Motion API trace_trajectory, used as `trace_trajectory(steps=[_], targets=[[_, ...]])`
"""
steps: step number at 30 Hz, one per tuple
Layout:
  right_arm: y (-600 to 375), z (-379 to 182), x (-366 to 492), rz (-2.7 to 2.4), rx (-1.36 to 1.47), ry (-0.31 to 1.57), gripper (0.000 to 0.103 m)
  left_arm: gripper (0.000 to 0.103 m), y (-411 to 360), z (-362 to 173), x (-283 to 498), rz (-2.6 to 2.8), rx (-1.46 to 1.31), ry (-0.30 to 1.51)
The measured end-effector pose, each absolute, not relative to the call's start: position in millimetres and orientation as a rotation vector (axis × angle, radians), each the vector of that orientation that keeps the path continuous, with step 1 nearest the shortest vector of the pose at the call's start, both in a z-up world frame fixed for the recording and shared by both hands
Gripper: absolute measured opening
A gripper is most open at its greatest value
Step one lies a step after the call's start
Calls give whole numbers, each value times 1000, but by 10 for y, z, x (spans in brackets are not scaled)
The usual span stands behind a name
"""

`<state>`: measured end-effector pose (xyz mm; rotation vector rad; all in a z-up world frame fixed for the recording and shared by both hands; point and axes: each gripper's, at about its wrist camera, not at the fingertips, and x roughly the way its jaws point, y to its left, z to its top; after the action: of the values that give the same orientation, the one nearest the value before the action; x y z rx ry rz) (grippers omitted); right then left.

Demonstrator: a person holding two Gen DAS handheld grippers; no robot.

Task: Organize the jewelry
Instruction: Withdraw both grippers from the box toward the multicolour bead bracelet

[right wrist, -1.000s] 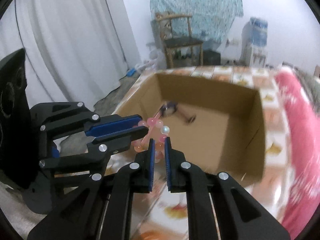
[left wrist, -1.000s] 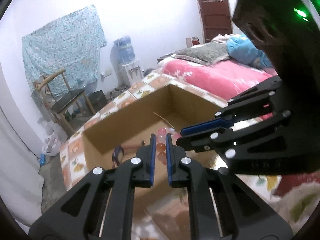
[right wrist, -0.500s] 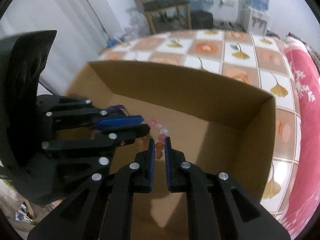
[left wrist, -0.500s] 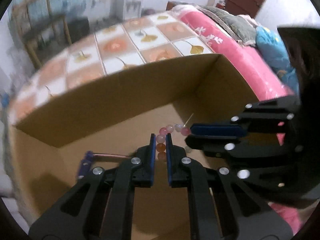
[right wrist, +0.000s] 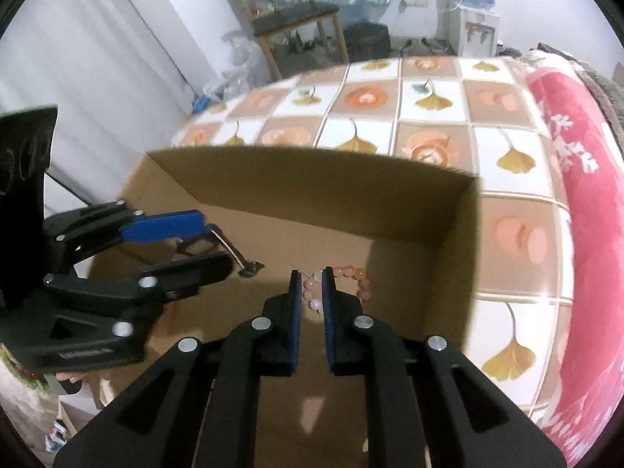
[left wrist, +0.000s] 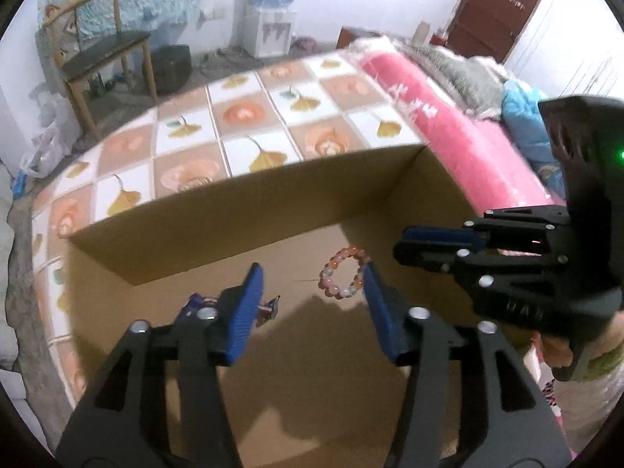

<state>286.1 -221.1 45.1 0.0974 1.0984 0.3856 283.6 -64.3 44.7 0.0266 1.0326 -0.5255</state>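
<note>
Pink-and-white beaded bracelet (left wrist: 344, 272), a light, limp, rolling loop best pinched across one strand, lay on the floor of the open brown cardboard box (left wrist: 249, 210) near its far right corner, both jaws having just been opening, none clamping it.

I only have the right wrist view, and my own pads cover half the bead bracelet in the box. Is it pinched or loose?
Observer: Loose. The left wrist view shows the right gripper side-on. Its jaws have just been opening, nothing is between them, and its tips are apart from the bead bracelet, a whole ring inside the cardboard box.
Operator: Is that purple item in the left gripper?
Observer: No. The left gripper has just been opening wide and its pads touch nothing. The bracelet shows beyond them, and the purple item sits in the box behind its left finger.
</note>
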Motion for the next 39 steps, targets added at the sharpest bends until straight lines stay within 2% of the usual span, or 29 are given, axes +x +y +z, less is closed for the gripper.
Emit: trace_trajectory(steps=[1,5,7,10,15,28,33,39], targets=[[-2259,540,2767,382,105,1066,36,62,-580,548,2730,-536,17,1003],[-2382,861,2278,374,89,945,55,76,-328,847,2278,-568,-19,906],[-2400,987,1940,395,88,883,70,87,-176,968,1950,-595,-41,850],[-2351,1045,1503,393,71,830,82,94,-2,1004,1558,-604,-63,803],[-2203,950,975,282,12,784,95,95,204,768,1055,-530,-80,785],[-1883,822,455,151,-164,667,97,95,247,291,665,-544,-251,798],[-2103,732,397,216,-12,691,97,95,76,197,542,-599,-196,789],[-2355,339,398,155,127,848,97,95,-56,38,492,-671,-174,776]])
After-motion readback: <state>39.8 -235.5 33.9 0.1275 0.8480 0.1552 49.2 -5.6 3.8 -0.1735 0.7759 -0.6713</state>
